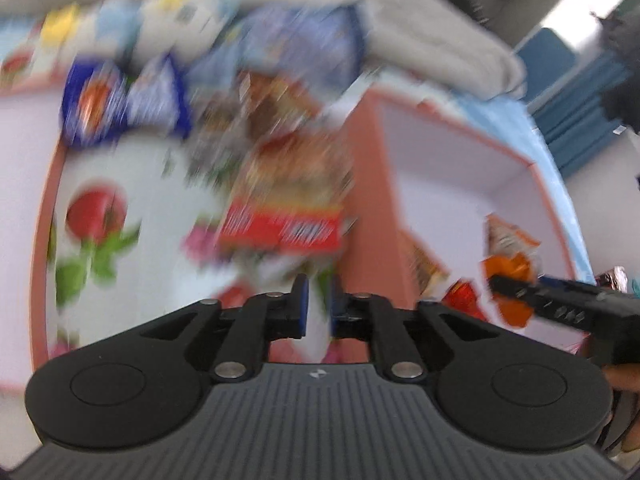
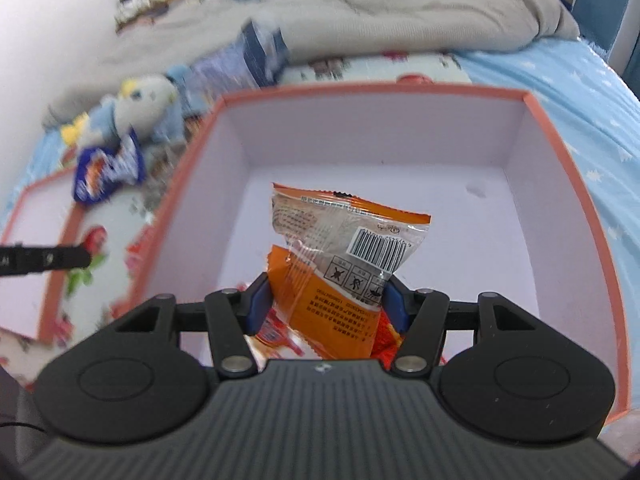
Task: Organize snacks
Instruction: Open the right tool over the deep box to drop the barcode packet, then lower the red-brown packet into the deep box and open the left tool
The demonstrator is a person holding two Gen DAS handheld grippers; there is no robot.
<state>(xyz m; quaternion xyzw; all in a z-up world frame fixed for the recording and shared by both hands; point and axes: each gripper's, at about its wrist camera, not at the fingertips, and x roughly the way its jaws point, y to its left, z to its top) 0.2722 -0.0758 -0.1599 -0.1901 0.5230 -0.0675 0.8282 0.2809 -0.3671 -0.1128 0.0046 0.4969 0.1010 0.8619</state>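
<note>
Right gripper (image 2: 326,300) pinches orange snack packet (image 2: 340,264) over the pink box (image 2: 560,152), left gripper (image 1: 318,304) slightly spread, empty above snack pile (image 1: 280,168); loose corner pinch could drop the packet crooked.

Both wrist views steeply downward, close

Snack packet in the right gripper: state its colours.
Orange with a clear panel and black barcode; the right wrist view shows it best.
</note>
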